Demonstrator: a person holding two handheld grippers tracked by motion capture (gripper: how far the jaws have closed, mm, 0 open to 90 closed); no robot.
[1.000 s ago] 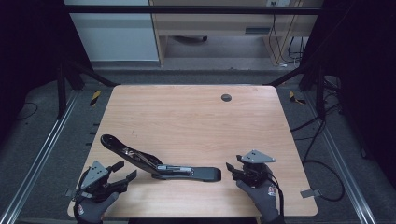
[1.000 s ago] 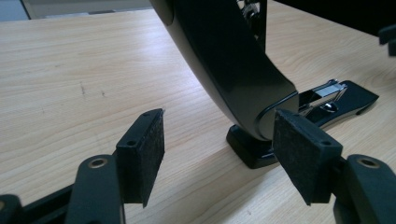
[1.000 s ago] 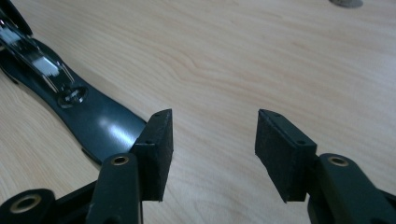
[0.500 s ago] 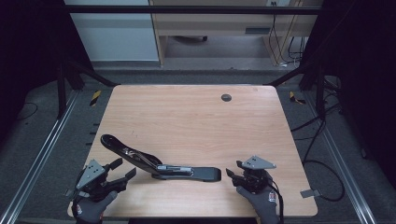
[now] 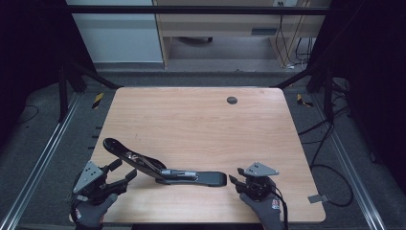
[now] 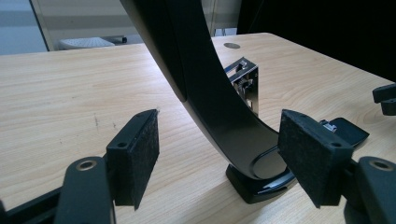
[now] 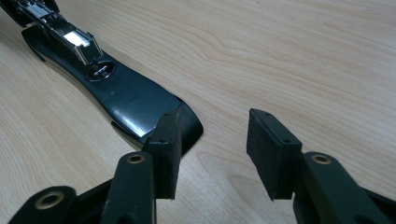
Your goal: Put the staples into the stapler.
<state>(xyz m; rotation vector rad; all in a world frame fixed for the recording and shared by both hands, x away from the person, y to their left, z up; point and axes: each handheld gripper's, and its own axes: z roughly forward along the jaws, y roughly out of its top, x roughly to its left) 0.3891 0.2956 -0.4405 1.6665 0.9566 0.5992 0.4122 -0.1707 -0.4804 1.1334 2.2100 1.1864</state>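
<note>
Black stapler (image 5: 163,167) opened out flat on counter (image 5: 201,124), near edge, between both claws; one arm angled far-left, base running right. Small dark round fitting (image 5: 232,100) far on counter, well apart.

Left claw (image 5: 122,171) at near-left, gaping wide, just been opening; curved stapler arm (image 6: 205,93) between pads, no pad pressing it.

Right claw (image 5: 234,179) at near-right, partly open, just been closing; stapler's right tip (image 7: 140,105) just beside one pad (image 7: 168,149), nothing gripped.
</note>
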